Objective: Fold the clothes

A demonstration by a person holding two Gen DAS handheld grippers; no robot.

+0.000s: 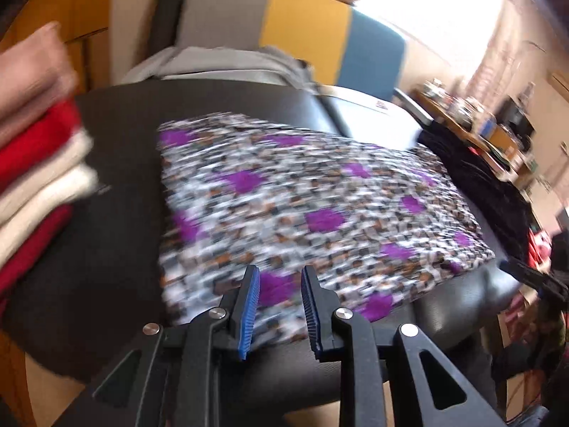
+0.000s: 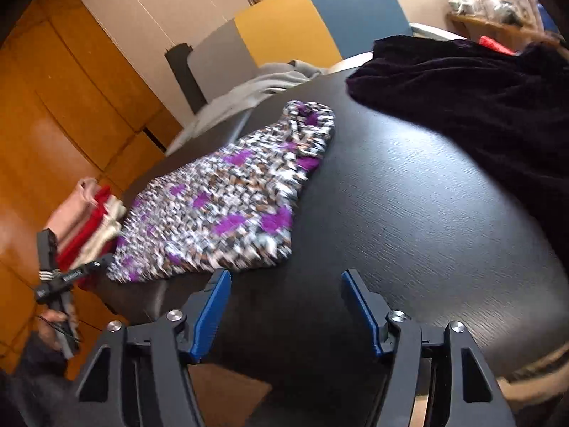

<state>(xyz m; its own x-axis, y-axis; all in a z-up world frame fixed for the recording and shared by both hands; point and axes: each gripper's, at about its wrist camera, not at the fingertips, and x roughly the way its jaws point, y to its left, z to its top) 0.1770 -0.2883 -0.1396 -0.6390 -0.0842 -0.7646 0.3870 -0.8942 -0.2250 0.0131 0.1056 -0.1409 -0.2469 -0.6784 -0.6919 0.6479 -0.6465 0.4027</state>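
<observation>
Patterned knit on the dark table, both claws parted and empty

Left wrist view: the left gripper (image 1: 280,307) has its jaws apart, holding nothing, just over the near hem of the purple-spotted black-and-white knitted garment (image 1: 302,206) spreading toward 12 o'clock (blurred); a stack of folded pink, red and cream knits (image 1: 39,163) sits at 9 o'clock; right wrist view: the right gripper (image 2: 286,311) is parted, empty, over the black wood-grain table (image 2: 409,220), the garment at 11 o'clock, a dark velvet heap (image 2: 480,106) at 2 o'clock; any fold wants both corners pinched evenly.
</observation>
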